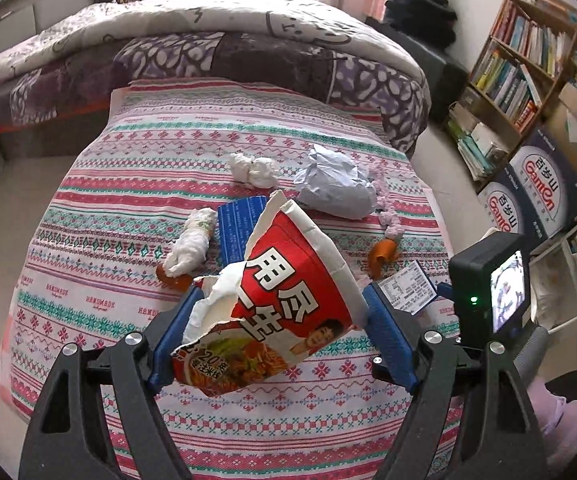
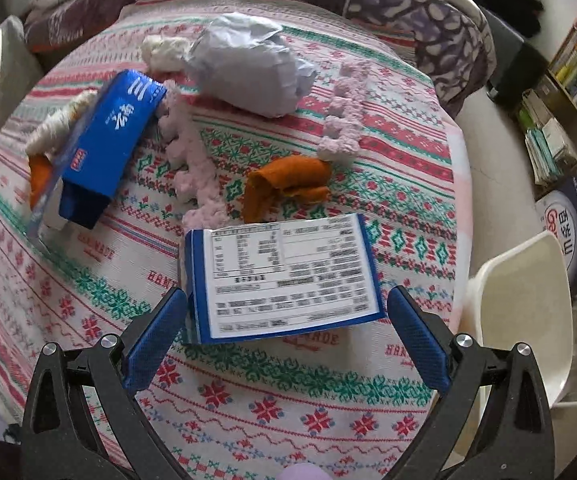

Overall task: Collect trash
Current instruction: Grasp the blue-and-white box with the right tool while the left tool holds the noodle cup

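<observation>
My left gripper (image 1: 280, 320) is shut on a torn red instant-noodle cup (image 1: 284, 296) and holds it above the patterned tablecloth (image 1: 100, 208). My right gripper (image 2: 284, 332) is open, its fingers on either side of a flat blue-and-white box (image 2: 284, 276) that lies label-up on the cloth. The box also shows in the left wrist view (image 1: 406, 286). More trash lies beyond: a long blue carton (image 2: 104, 140), crumpled grey paper (image 2: 248, 68), orange peel (image 2: 284, 188), white tissue wads (image 1: 254, 170) and pink foam strips (image 2: 192, 160).
A bed with a purple quilt (image 1: 208, 56) stands behind the table. A bookshelf (image 1: 520, 64) and stacked cartons (image 1: 536, 188) are at the right. A white chair (image 2: 524, 312) stands by the table's right edge.
</observation>
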{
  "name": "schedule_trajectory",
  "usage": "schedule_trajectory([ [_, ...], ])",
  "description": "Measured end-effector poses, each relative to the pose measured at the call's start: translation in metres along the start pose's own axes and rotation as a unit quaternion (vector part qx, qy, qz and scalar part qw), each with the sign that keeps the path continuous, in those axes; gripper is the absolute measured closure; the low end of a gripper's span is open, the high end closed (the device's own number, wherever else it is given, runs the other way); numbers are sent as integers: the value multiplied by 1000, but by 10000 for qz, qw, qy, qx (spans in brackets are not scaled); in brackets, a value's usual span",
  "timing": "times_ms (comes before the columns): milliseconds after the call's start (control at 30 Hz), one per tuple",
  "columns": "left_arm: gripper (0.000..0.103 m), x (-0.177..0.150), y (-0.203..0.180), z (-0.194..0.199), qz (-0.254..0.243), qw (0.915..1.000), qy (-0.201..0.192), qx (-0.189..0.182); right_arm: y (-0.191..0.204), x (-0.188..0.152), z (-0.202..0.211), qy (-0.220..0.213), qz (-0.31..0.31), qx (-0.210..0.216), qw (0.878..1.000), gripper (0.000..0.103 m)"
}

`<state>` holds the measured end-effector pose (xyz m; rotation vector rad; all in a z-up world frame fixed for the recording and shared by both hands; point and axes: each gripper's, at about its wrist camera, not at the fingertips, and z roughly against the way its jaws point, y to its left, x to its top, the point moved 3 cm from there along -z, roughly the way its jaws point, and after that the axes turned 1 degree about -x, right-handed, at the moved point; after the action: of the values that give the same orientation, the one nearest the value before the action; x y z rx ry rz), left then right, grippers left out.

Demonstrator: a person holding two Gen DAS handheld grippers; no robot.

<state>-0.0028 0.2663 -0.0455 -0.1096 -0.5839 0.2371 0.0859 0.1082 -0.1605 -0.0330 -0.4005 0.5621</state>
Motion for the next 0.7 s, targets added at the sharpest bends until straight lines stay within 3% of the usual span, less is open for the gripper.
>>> schedule_trajectory([
  [300,24,-1,0,-4,-14,10000,52,14,-10,8,3,-5,-336,427,9985,7],
  [400,24,1,5,-3,83,10000,25,24,-24,2,4,173,-884,395,9951,7],
  [433,24,2,6,-4,119,9999,25,28,-33,-3,3,302,-1322,403,9899,7],
  [500,24,2,7,-4,149,9999,23,67,-57,-13,-1,587,-2392,610,9673,7],
  [600,24,3,7,-6,185,9998,19,98,-65,-19,-4,762,-3248,942,9380,7],
  [700,24,6,9,-3,288,9996,-30,63,-65,-12,-5,780,-3836,985,9149,7],
])
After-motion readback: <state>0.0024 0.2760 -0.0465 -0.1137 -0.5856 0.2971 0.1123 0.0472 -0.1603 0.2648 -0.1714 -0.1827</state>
